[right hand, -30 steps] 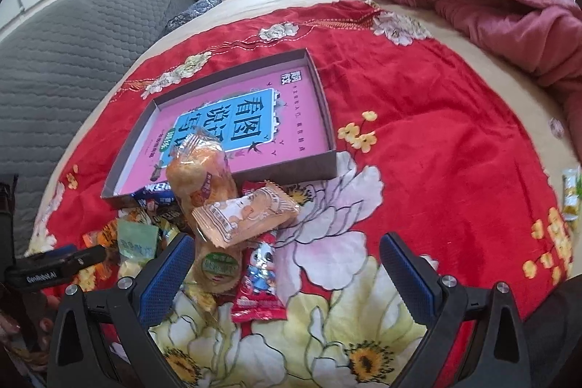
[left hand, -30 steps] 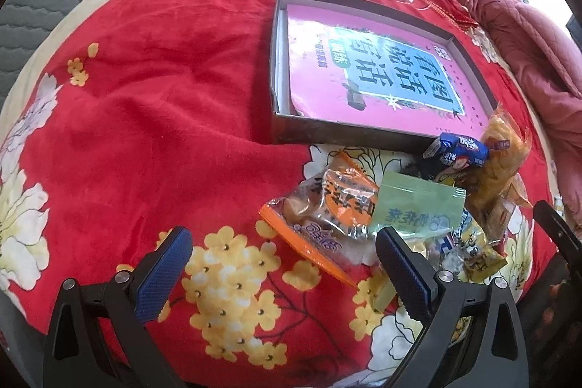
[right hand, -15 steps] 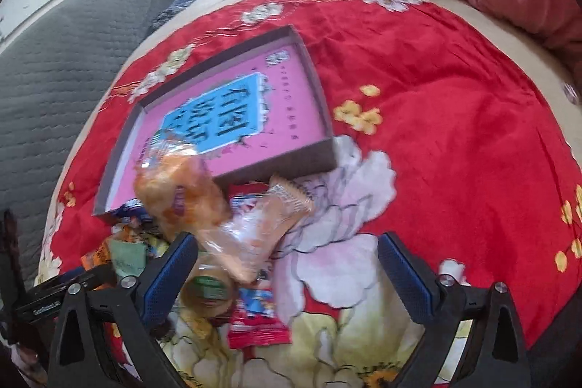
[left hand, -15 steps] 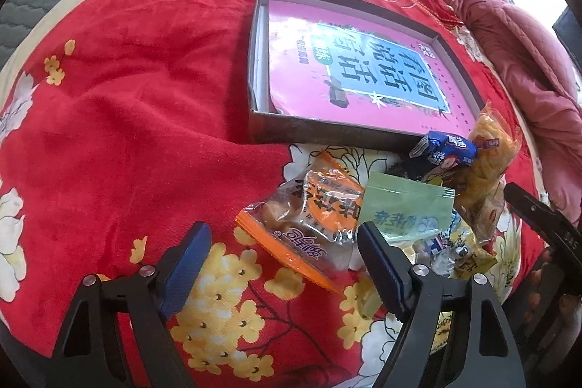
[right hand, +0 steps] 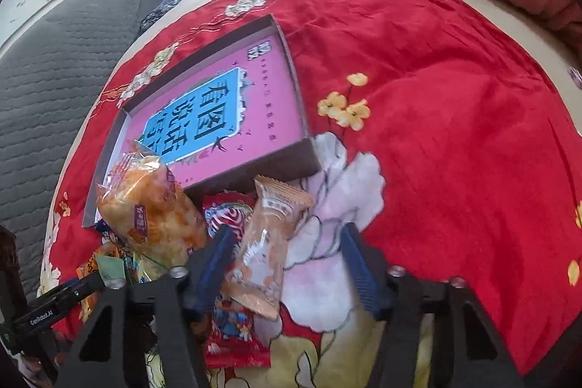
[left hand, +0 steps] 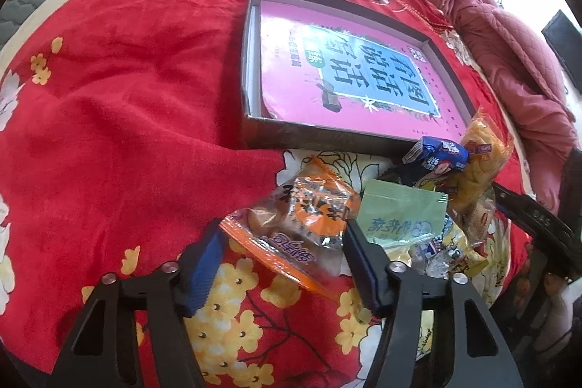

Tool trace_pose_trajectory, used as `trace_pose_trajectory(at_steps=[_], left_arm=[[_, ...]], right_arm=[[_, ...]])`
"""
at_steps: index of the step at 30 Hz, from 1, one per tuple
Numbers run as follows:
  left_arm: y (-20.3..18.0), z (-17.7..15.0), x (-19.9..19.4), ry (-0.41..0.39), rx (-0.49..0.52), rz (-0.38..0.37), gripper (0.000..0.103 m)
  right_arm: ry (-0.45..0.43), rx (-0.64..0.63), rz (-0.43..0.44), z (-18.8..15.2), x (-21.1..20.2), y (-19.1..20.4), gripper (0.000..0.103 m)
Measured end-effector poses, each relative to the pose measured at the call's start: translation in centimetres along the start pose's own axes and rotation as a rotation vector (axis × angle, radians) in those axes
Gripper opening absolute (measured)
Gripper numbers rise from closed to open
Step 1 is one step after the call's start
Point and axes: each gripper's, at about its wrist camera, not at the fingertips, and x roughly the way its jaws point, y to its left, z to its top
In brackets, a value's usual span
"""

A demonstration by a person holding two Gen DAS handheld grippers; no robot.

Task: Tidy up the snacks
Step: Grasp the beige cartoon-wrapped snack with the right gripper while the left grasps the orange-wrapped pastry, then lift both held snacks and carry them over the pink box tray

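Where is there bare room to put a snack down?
Free: red blanket left of the box, and blanket right of it. Inside the box, only a pink book. Crowded: snack pile before the box, where both grippers are closing.

Pink booklet [right hand: 271, 119] lying in the box: blue panel with large black characters 看图说话, white-on-black 学 logo at its corner; small line of characters beside it unreadable. Other hand-held gripper's body [right hand: 51, 306] at the lower left of the right wrist view: white "GenRobot.AI". Green sachet [left hand: 396, 217], orange snack pack [left hand: 302, 231], blue packet [left hand: 436, 151]: print too distorted to read.
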Motion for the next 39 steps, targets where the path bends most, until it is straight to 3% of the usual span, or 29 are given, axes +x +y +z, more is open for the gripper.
trace_pose_trajectory(at_steps=[4, 8, 15, 24, 39], left_arm=[[-0.2, 0.2, 0.0, -0.005, 0.024, -0.011, 0.058], [-0.4, 0.5, 0.3, -0.002, 0.043, -0.023, 0.057], [-1.0, 1.0, 1.4, 0.004, 0.093, -0.049, 0.052], [-0.6, 0.9, 1.4, -0.011, 0.046, -0.103, 0.048], [0.6, 0.5, -1.2, -0.08, -0.008, -0.079, 0.048]], right_arm=[[0.005, -0.045, 0.037, 0.1, 0.6, 0.9, 0.034], [0.023, -0.036, 0.07, 0.2, 1.3, 0.8, 0.025], [0.04, -0.025, 0.087, 0.6, 2.1, 0.4, 0.023], [0.031, -0.03, 0.102, 0.6, 1.6, 0.3, 0.021], [-0.044, -0.086, 0.088, 0.6, -1.0, 1.0, 0.021]])
